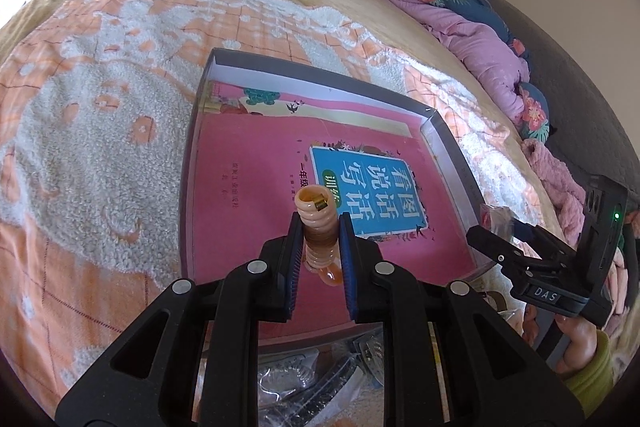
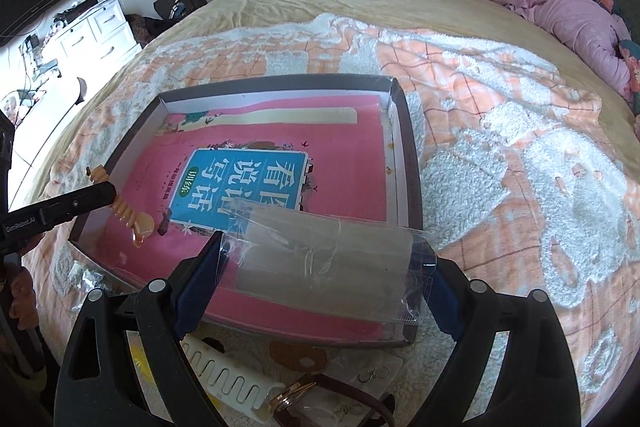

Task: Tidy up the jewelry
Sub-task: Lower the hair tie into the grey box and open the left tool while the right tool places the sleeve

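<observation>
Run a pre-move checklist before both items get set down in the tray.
1. Left tool grip on the coiled peach hair tie: ok, pinched between both pads.
2. Right tool grip on the clear packet: ok, spanned between the pads, though the film looks slack.
3. Both items above the shallow tray: ok in both views.
4. Landing spot: ok, the pink book lines the tray floor, with nothing else seen on it.
5. Tools apart from each other: ok, a clear gap shows.
6. Loose pieces on the blanket near the tray's near edge: cannot tell whether they would be brushed.
</observation>
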Action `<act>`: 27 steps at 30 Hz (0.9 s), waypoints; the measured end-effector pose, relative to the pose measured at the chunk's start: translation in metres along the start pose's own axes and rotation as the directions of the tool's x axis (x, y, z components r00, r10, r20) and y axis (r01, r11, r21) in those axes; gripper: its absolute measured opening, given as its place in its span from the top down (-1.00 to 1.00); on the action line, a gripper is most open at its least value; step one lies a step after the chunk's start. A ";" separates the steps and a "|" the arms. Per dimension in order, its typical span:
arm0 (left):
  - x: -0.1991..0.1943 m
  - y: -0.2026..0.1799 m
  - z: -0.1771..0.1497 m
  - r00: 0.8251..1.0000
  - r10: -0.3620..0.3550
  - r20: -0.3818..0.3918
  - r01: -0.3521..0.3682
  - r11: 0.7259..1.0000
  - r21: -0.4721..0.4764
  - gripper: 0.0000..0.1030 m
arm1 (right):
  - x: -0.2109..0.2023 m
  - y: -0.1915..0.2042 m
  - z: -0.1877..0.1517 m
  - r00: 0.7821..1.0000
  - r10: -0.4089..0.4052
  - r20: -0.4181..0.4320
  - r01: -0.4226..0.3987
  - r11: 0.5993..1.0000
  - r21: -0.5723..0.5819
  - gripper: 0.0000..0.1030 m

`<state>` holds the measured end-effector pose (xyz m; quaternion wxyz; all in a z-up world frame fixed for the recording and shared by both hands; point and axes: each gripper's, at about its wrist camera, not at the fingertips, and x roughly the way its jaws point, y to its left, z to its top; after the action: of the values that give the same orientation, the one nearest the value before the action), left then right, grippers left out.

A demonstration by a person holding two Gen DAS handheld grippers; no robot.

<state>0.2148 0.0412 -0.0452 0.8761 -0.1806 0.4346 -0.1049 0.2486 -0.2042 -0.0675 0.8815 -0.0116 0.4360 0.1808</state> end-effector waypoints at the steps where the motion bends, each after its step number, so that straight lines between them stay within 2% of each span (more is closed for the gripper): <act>1: 0.001 0.001 0.000 1.000 -0.002 -0.003 0.002 1.000 -0.002 0.79 | 0.003 0.000 0.000 1.000 0.003 -0.009 -0.003 1.000 0.003 -0.72; 13: 0.002 0.004 0.001 1.000 -0.007 -0.016 0.007 1.000 -0.002 0.79 | 0.015 0.004 0.001 0.998 0.008 -0.054 -0.008 1.000 -0.001 -0.75; 27: 0.001 0.006 0.001 1.000 -0.006 -0.017 0.005 1.000 -0.003 0.79 | 0.005 -0.001 -0.002 0.999 0.028 -0.042 -0.027 0.999 0.033 -0.81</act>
<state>0.2162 0.0460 -0.0482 0.8717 -0.1823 0.4419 -0.1082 0.2500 -0.2041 -0.0725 0.8697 0.0049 0.4574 0.1855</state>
